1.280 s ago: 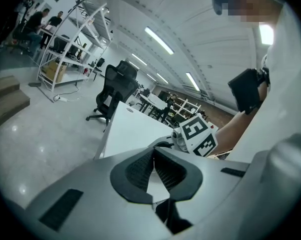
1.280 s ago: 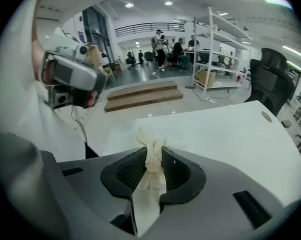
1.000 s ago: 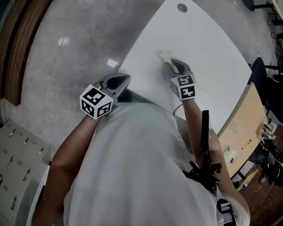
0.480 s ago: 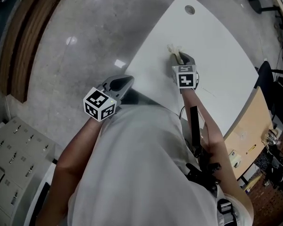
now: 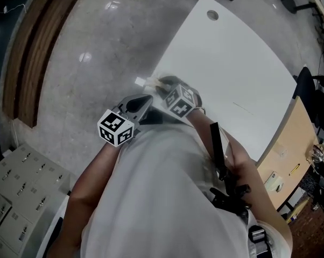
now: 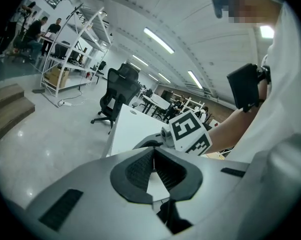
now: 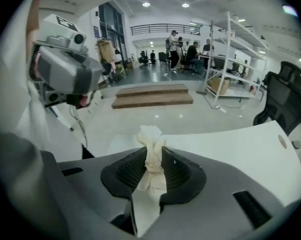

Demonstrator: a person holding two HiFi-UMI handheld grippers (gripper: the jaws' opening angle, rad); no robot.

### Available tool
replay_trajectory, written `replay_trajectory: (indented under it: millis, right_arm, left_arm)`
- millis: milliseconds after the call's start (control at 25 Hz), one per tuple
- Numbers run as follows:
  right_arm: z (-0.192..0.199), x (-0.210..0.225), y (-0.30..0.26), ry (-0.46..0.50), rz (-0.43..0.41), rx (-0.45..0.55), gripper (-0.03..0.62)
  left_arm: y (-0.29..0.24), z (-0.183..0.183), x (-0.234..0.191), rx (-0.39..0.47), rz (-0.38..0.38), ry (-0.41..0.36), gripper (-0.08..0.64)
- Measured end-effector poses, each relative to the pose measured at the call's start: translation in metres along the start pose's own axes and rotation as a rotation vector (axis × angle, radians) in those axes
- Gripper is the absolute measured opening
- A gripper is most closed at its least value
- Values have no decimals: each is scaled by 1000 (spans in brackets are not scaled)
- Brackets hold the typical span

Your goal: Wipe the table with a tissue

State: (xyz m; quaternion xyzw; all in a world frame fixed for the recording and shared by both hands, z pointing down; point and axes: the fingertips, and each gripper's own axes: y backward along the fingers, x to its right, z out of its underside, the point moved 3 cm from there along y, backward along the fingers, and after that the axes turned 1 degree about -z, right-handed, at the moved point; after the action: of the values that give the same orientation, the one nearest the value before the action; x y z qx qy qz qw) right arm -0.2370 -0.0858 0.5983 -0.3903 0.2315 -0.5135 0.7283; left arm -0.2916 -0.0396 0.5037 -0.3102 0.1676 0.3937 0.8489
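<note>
The white table (image 5: 232, 63) runs from upper middle to right in the head view. My right gripper (image 5: 161, 85) is shut on a crumpled cream tissue (image 5: 150, 82) at the table's left edge, near its closest corner. In the right gripper view the tissue (image 7: 149, 136) sticks up out of the right gripper (image 7: 153, 151), pinched between the ribbed pads, with the table (image 7: 230, 144) beyond. My left gripper (image 5: 139, 102) hangs just off that corner, beside the right one. In the left gripper view the left gripper (image 6: 153, 153) has its tips together and holds nothing.
A round cable hole (image 5: 211, 15) sits at the table's far end. A wooden board (image 5: 288, 138) leans at the right. Grey lockers (image 5: 14, 198) stand at lower left. A black office chair (image 6: 118, 91), metal shelving (image 6: 80, 44) and wooden steps (image 7: 153, 95) stand on the polished floor.
My right gripper has swept the tissue from the middle of the table back to its near left edge, rolling as it went. The left gripper has stayed put.
</note>
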Motion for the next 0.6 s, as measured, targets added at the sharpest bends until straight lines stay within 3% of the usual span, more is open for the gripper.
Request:
replay_trajectory:
  millis: [80,200,320,600]
  right_arm:
    - [8,-19,5,-19,-89,-9,91]
    - [3,-21,5,-62,-102,10,91]
    - [9,-3,33,-91,-24,34,91]
    - [61,25,94,-263,197,27,91]
  left_arm:
    - [1,-2,0,-6,23,-10,8]
    - [4,-17,-14,-2,42,-44,8]
    - [-17,-33,-4,-9,87,-74,8]
    - [-74,-40,32,-123,307,-167,8]
